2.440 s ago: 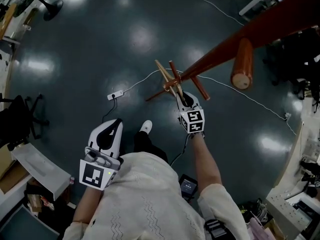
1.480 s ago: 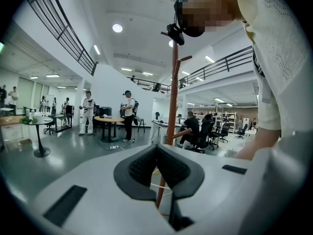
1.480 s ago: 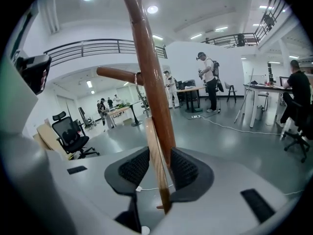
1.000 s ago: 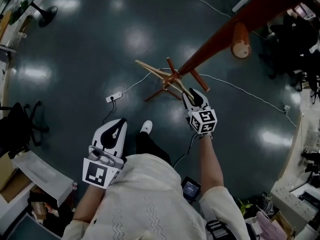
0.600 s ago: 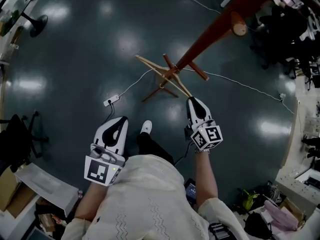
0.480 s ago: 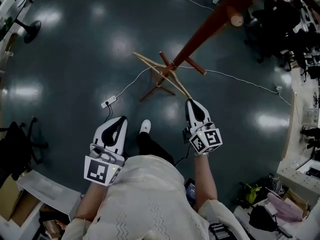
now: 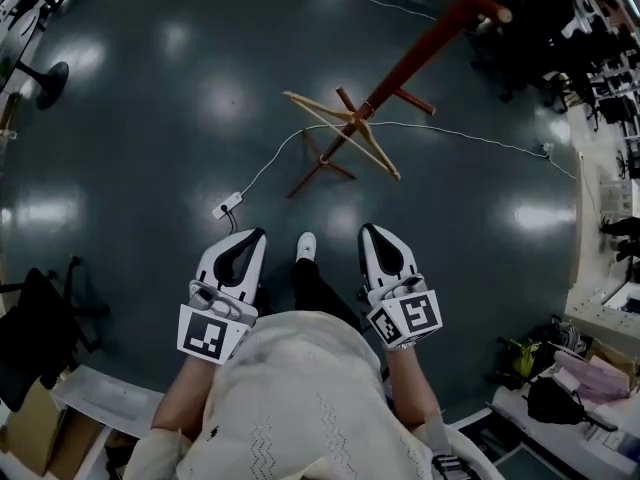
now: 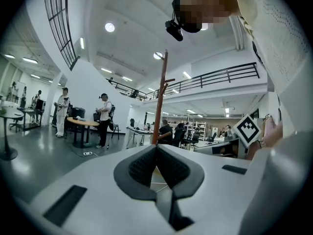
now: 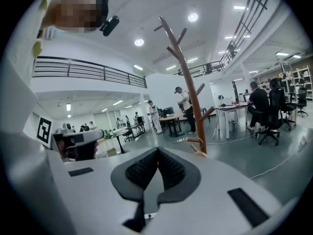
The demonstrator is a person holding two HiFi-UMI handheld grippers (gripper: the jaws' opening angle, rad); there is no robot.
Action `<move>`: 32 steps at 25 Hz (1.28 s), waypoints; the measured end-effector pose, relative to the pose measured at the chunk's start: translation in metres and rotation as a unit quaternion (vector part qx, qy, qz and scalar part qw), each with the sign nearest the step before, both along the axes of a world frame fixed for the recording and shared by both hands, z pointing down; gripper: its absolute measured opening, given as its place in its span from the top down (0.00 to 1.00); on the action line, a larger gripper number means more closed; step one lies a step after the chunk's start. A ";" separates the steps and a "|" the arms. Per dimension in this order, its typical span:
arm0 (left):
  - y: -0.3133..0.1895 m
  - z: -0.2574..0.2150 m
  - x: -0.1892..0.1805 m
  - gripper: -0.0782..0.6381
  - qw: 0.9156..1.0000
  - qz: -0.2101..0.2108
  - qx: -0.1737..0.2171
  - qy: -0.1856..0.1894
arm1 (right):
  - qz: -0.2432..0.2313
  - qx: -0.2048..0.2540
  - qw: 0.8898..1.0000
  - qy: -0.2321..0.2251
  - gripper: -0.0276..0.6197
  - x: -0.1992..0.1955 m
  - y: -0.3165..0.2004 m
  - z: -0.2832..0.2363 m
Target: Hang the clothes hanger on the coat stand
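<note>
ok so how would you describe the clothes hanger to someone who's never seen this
Find the tall red-brown coat stand rising from the dark floor. Low on its pole hangs the clothes hanger: two thin, spread arms of pale wood, lighter and slimmer than the stand's reddish pegs and legs beside it.

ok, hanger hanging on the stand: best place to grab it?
Probably take the hanger by its near arm, close to the free end, coming from the near side with the right tool. That straight bar slopes out toward it, clear of the coat stand pole.
</note>
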State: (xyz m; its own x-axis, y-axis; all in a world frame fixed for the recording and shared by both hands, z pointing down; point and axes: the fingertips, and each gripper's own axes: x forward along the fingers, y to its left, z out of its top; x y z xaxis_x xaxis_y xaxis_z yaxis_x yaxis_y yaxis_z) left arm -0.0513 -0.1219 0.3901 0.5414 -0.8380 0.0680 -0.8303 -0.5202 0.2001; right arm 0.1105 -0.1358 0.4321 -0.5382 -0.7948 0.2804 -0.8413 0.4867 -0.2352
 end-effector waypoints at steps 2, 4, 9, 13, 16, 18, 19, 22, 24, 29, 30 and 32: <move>0.010 -0.003 -0.015 0.87 1.000 0.005 0.006 0.000 | 0.000 -0.001 1.000 -0.004 0.93 -0.029 0.020 -0.011; 0.023 -0.007 -0.031 0.87 1.000 0.006 0.016 0.004 | -0.002 -0.004 1.000 -0.016 0.93 -0.057 0.037 -0.022; 0.057 -0.012 -0.061 0.87 0.999 0.025 0.039 0.003 | -0.020 0.019 0.999 -0.031 0.93 -0.115 0.072 -0.054; 0.078 -0.014 -0.064 0.87 0.999 0.044 0.023 0.018 | -0.015 0.049 0.999 -0.013 0.93 -0.140 0.099 -0.068; 0.096 -0.021 -0.064 0.87 0.997 0.067 0.034 0.013 | 0.000 0.058 0.998 -0.012 0.93 -0.149 0.119 -0.073; 0.106 -0.024 -0.065 0.87 0.996 0.075 0.040 0.013 | 0.016 0.060 0.998 -0.013 0.93 -0.151 0.131 -0.073; 0.110 -0.024 -0.065 0.87 0.996 0.079 0.042 0.014 | 0.025 0.061 0.998 -0.013 0.93 -0.150 0.136 -0.072; 0.124 -0.023 -0.059 0.87 0.995 0.095 0.040 0.017 | 0.046 0.061 0.997 -0.012 0.93 -0.143 0.153 -0.070; 0.134 -0.021 -0.052 0.87 0.993 0.108 0.034 0.018 | 0.058 0.061 0.996 -0.010 0.93 -0.136 0.164 -0.071; 0.149 -0.021 -0.034 0.87 0.990 0.138 0.034 0.014 | 0.084 0.064 0.994 -0.006 0.93 -0.122 0.183 -0.072; 0.150 -0.022 -0.030 0.87 0.989 0.142 0.035 0.014 | 0.086 0.065 0.994 -0.005 0.93 -0.119 0.187 -0.072; 0.153 -0.028 -0.022 0.87 0.988 0.145 0.041 0.016 | 0.087 0.067 0.994 0.000 0.93 -0.113 0.191 -0.074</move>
State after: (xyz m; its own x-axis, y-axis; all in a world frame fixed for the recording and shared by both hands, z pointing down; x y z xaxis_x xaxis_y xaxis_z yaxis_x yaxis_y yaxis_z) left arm -0.0735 0.0307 0.3625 0.7608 -0.6488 -0.0154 -0.6373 -0.7514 0.1711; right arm -0.0029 0.0555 0.3586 -0.3902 -0.9055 0.1666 -0.9151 0.3615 -0.1784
